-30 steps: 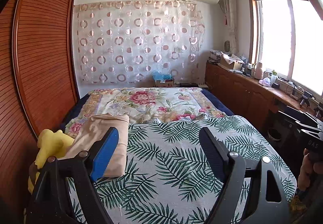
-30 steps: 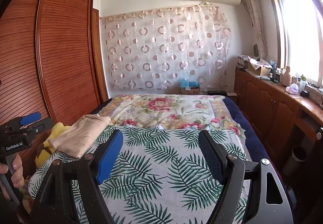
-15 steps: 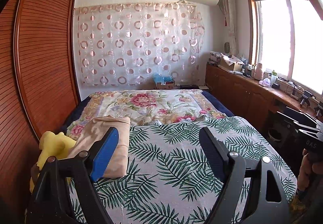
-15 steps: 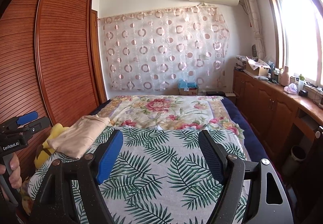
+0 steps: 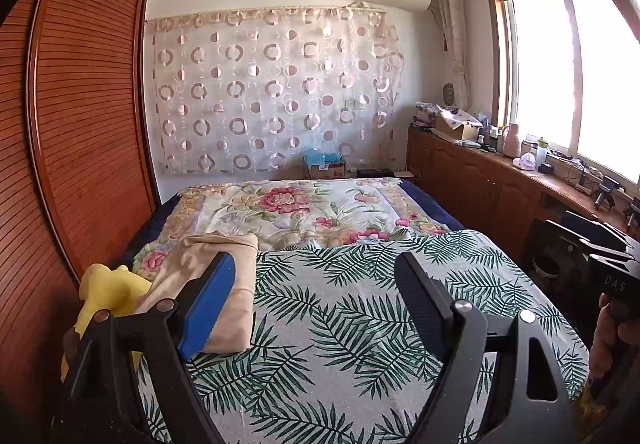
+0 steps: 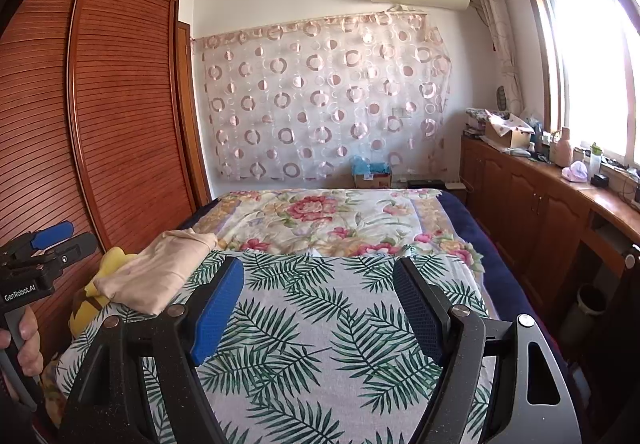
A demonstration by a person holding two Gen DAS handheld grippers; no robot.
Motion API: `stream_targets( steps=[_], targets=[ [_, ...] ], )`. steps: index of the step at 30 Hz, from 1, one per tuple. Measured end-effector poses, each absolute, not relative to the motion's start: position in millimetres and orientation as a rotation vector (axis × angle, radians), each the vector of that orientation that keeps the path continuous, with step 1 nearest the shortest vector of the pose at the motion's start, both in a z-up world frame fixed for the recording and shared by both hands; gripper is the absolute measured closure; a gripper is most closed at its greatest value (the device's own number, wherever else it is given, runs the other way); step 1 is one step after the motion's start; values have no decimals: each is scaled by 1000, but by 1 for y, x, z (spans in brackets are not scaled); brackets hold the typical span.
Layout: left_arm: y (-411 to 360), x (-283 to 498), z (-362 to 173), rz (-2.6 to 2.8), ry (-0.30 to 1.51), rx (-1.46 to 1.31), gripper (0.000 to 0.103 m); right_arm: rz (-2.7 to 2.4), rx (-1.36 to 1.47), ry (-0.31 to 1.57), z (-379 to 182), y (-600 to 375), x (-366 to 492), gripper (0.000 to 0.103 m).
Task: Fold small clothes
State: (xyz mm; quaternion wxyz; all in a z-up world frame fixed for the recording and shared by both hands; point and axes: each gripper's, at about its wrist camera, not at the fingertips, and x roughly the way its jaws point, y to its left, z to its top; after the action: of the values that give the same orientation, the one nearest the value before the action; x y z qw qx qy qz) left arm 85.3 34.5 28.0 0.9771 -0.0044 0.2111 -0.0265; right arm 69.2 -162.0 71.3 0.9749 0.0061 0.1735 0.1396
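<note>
Jaws of your left gripper [image 5: 312,300] and right gripper [image 6: 318,304] stand wide apart, holding nothing, above the palm-leaf sheet [image 5: 340,308] on the bed. Your folded beige garment [image 5: 212,284] lies at its left edge, beside a yellow toy [image 5: 108,290].

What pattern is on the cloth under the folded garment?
Green palm leaves on white cloth, clearest in the right wrist view; garment is plain beige.

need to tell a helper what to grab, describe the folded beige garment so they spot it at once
On the bed, look to the wardrobe side of the palm-leaf cloth. The beige garment lies folded there, plain and unpatterned, partly atop a yellow plush toy.
</note>
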Motion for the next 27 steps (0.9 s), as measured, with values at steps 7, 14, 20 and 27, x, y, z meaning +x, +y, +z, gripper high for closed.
stream_targets(
  steps=[7,14,20,27],
  targets=[
    [35,85,27,-53,422,-6,21,281,13,349,71,-163,69,24],
    [35,85,26,-53,422,-6,21,278,13,350,70,-162,70,24],
    [34,84,23,-53,420,-5,21,278,15,348,70,-162,71,24],
    [34,84,22,-53,420,-3,21,275,16,346,71,-162,71,24]
  ],
)
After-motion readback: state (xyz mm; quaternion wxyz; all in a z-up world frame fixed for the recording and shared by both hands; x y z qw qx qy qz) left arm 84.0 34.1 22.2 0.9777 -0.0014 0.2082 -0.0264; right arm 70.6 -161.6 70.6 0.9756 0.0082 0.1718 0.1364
